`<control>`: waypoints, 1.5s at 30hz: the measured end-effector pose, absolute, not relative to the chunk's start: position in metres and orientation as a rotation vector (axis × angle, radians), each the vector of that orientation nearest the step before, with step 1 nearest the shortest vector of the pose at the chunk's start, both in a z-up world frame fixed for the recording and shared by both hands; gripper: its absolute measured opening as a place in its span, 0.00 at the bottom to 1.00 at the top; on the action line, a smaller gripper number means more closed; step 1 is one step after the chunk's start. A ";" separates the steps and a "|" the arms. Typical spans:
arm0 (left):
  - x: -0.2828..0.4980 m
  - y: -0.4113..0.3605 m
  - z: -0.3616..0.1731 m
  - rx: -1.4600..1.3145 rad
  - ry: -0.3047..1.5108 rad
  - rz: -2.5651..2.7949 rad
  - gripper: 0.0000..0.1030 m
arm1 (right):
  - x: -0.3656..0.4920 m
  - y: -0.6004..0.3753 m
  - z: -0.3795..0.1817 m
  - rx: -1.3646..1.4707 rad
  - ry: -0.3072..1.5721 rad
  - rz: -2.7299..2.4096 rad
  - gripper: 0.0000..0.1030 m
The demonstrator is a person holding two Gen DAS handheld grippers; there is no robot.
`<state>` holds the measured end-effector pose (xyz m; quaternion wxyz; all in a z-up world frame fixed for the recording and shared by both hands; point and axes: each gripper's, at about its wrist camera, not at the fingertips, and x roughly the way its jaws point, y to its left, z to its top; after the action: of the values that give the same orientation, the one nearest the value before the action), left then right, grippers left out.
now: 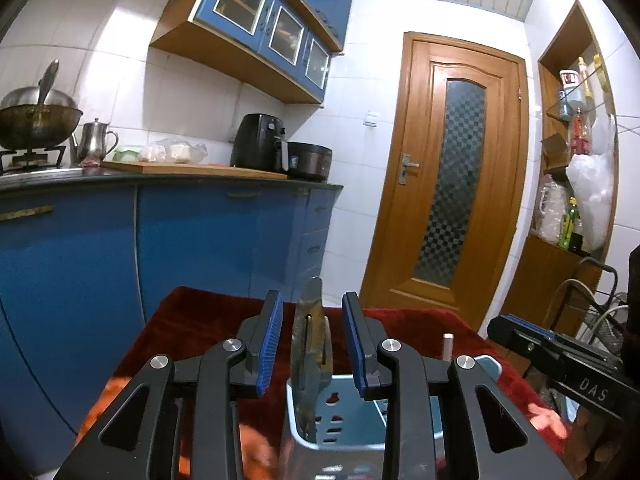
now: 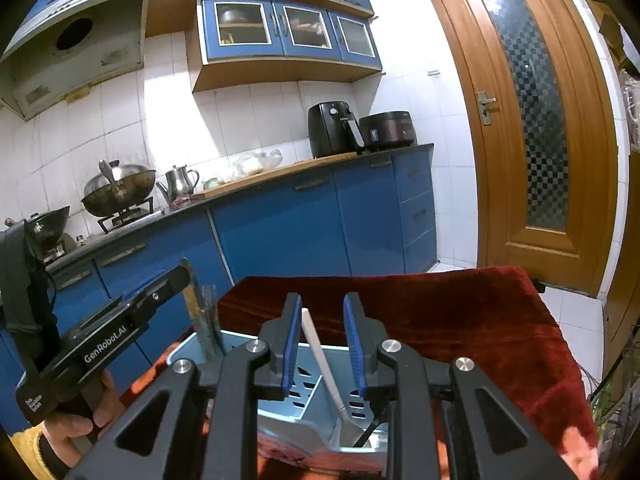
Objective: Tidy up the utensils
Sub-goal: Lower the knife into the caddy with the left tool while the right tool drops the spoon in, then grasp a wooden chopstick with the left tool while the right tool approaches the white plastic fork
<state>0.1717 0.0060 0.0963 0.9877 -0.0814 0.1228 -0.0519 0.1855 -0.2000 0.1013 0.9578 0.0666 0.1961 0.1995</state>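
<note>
A light blue slotted utensil holder (image 1: 344,420) stands on a red cloth-covered table (image 1: 192,320). A worn metal slotted spatula (image 1: 310,344) stands upright in it, between the open blue-padded jaws of my left gripper (image 1: 312,344), which do not touch it. A white-handled utensil (image 2: 320,356) leans in the holder (image 2: 308,400) between the open jaws of my right gripper (image 2: 322,344). Its white handle tip (image 1: 447,346) shows in the left wrist view. The right gripper (image 1: 532,336) shows at the right there; the left gripper (image 2: 160,284) shows at the left beside the spatula (image 2: 200,320).
Blue kitchen cabinets and a dark counter (image 1: 168,178) run behind the table, with a wok (image 1: 38,120), a kettle (image 1: 94,142), an air fryer (image 1: 260,144) and a cooker (image 1: 308,160). A wooden door (image 1: 444,176) stands at the right. The red cloth (image 2: 460,320) extends beyond the holder.
</note>
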 end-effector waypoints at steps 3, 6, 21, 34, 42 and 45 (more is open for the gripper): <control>0.162 0.006 0.101 -0.167 0.258 -0.119 0.30 | 0.177 -0.201 0.106 0.137 0.395 0.409 0.24; 0.153 0.006 0.108 -0.178 0.272 -0.141 0.30 | 0.165 -0.204 0.113 0.148 0.395 0.415 0.24; 0.086 0.008 0.122 -0.173 0.349 -0.162 0.31 | 0.096 -0.216 0.129 0.196 0.457 0.389 0.24; 0.034 0.019 0.114 -0.159 0.479 -0.089 0.31 | 0.041 -0.225 0.111 0.199 0.544 0.345 0.24; 0.021 0.022 0.079 -0.179 0.624 -0.100 0.31 | 0.020 -0.224 0.077 0.185 0.643 0.326 0.24; 0.021 0.019 0.066 -0.163 0.669 -0.101 0.31 | 0.016 -0.222 0.067 0.172 0.672 0.323 0.24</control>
<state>0.0207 0.0191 0.0664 0.9401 -0.0796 0.3278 -0.0497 0.0156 -0.2222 0.0673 0.9277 0.0838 0.3281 0.1574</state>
